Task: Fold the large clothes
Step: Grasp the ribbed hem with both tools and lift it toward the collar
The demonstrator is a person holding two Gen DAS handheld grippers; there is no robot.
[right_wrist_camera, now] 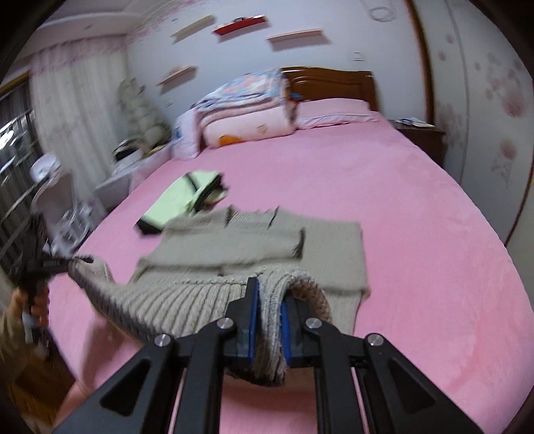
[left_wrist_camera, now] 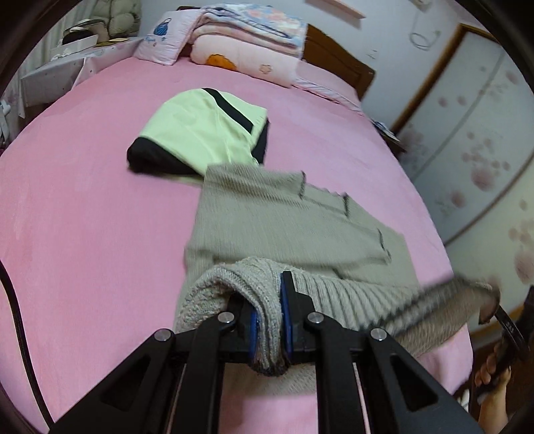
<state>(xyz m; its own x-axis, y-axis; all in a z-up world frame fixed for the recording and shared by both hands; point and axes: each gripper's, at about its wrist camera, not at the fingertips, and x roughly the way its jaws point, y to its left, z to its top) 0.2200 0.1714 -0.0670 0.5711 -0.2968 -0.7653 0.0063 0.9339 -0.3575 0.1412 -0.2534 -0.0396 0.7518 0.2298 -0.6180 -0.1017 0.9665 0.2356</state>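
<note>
No brand name or readable writing shows anywhere; the small print on the pale pink pillow (left_wrist_camera: pixel 163 36) beside its blue bag motif is too blurred to read.

One grey-beige knitted sweater (left_wrist_camera: pixel 267 220) lies on the pink bed (left_wrist_camera: pixel 83 217), spread toward the foot edge, its ribbed hem lifted off the sheet. The left claw (left_wrist_camera: pixel 268 320) is clamped on a bunched fold of that hem, the knit squeezed between its two blue pads (left_wrist_camera: pixel 286 320). The right claw (right_wrist_camera: pixel 267 320) likewise grips a fold of the same hem between its own blue pads (right_wrist_camera: pixel 285 330). The ribbed edge stretches taut between the two claws. In the right wrist view the left claw appears at the far left, held by a hand (right_wrist_camera: pixel 33 303); in the left wrist view the other hand (left_wrist_camera: pixel 494 374) shows at the right edge.

One second garment, a folded light green and black piece (left_wrist_camera: pixel 200 133), lies farther up the bed toward its left edge, with the sweater's far edge overlapping its near corner.

At the head of the bed sits one stack of folded quilts (left_wrist_camera: pixel 253 33) against the wooden headboard (right_wrist_camera: pixel 330 83). Five wall shelves (right_wrist_camera: pixel 293 35) can be counted above, one of them red (right_wrist_camera: pixel 240 25).
</note>
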